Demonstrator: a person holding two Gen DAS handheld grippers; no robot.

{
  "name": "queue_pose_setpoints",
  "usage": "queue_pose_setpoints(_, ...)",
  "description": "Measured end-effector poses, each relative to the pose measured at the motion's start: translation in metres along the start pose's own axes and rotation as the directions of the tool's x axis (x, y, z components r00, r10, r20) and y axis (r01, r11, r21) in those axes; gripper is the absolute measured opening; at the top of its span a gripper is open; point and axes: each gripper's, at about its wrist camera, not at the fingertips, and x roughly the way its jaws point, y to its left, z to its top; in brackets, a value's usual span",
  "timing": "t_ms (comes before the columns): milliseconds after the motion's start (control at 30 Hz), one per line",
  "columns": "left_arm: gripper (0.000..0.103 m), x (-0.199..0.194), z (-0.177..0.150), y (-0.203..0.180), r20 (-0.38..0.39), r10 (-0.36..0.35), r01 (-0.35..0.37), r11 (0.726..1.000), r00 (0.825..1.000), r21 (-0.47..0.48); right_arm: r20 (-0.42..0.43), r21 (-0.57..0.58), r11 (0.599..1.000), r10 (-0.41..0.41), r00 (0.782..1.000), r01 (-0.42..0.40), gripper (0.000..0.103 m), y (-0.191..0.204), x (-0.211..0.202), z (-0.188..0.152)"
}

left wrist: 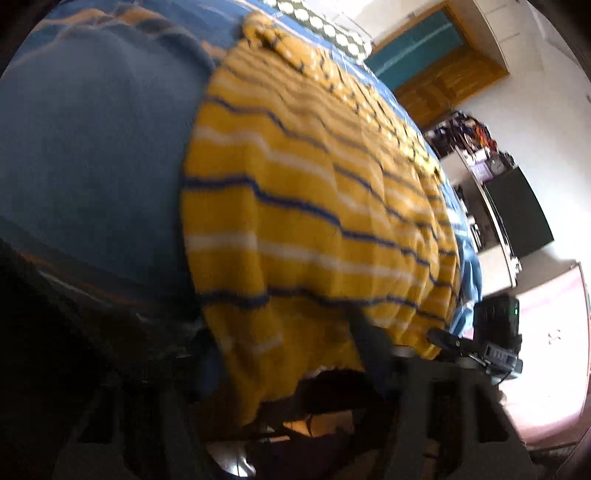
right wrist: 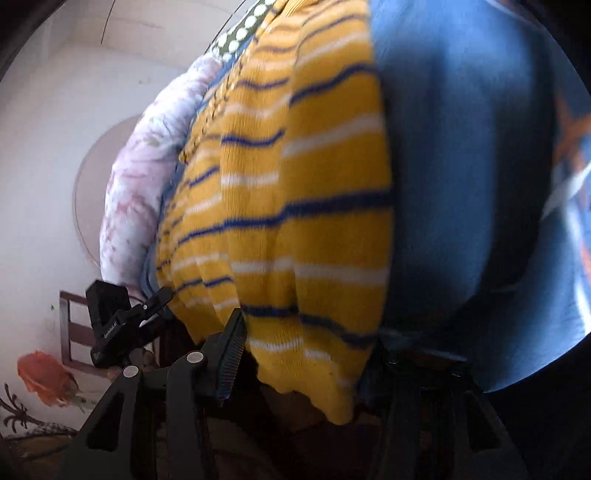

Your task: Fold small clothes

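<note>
both views blurred by motion. yellow knitted sweater (left wrist: 314,206) with navy and white stripes lay spread over a bed covered in a blue bedspread (left wrist: 229,26); its hem hung over the near edge of the bed toward both cameras. beside it, touching along one long edge, lay a plain blue garment (left wrist: 92,147), also draped over the near edge.

left tongs (left wrist: 295,398) sat low at the sweater's hem, the yellow knit dropping down between the two dark fingers (left wrist: 373,347). the tips were hidden by cloth and shadow, so could not tell whether they pinched the hem or merely stood around it.

right tongs (right wrist: 306,354) likewise at the hem. one ribbed finger pad (right wrist: 231,354) showed clearly on the left side, just beside the knit's lower edge; the other finger was buried behind the blue garment's fold. the yellow hem hung between them, but a grip could not be confirmed.

in the right wrist view the sweater (right wrist: 295,203) ran up the middle, the blue garment (right wrist: 461,184) beside it, and a pale floral pillow (right wrist: 147,166) on the far side of the sweater, near the wall.

in the left wrist view, past the far end of the bed: a wooden door (left wrist: 439,70) and a cluttered shelf (left wrist: 472,147) against a white wall.
</note>
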Motion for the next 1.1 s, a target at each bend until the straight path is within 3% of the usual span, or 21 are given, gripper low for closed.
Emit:
queue_pose_setpoints(67, 0.012, -0.001, -0.005, -0.003, -0.011, 0.027, -0.027, 1.0, 1.0, 0.009, -0.013, -0.014, 1.0, -0.009, 1.0, 0.008, 0.043, 0.002, 0.0, -0.001)
queue_pose_setpoints(100, 0.01, -0.005, -0.007, -0.003, -0.004, 0.037, -0.037, 0.999, 0.999, 0.01, -0.021, -0.019, 1.0, -0.011, 1.0, 0.011, 0.029, 0.003, 0.001, -0.003)
queue_pose_setpoints(167, 0.008, -0.022, -0.009, -0.006, 0.031, 0.038, -0.038, 0.999, 0.999, 0.005, -0.031, -0.026, 1.0, -0.017, 0.999, 0.016, 0.013, 0.006, 0.003, -0.006)
queue_pose_setpoints(367, 0.007, -0.091, -0.008, -0.039, 0.204, 0.038, -0.062, 0.992, 0.978, 0.11, 0.033, -0.122, 0.992, -0.014, 0.999, 0.018, 0.01, 0.034, -0.037, -0.02)
queue_pose_setpoints(533, 0.007, -0.112, 0.03, -0.062, 0.256, -0.03, -0.006, 0.99, 0.966, 0.14, 0.117, -0.234, 0.972, 0.061, 0.991, -0.032, 0.01, 0.077, -0.073, 0.003)
queue_pose_setpoints(700, 0.007, -0.113, 0.102, -0.092, 0.328, 0.0, -0.067, 0.979, 0.945, 0.193, 0.225, -0.3, 0.953, 0.125, 0.966, -0.053, 0.01, 0.116, -0.087, 0.065)
queue_pose_setpoints(867, 0.007, -0.086, 0.2, -0.108, 0.349, 0.099, -0.174, 0.966, 0.932, 0.19, 0.317, -0.291, 0.957, 0.093, 0.944, 0.004, 0.01, 0.136, -0.08, 0.142)
queue_pose_setpoints(967, 0.007, -0.055, 0.265, -0.11, 0.337, 0.182, -0.247, 0.955, 0.924, 0.162, 0.351, -0.241, 0.97, 0.046, 0.935, 0.043, 0.01, 0.128, -0.07, 0.195)
queue_pose_setpoints(1100, 0.007, 0.002, 0.326, -0.098, 0.274, 0.268, -0.306, 0.946, 0.924, 0.106, 0.365, -0.14, 0.984, -0.05, 0.929, 0.108, 0.01, 0.106, -0.039, 0.261)
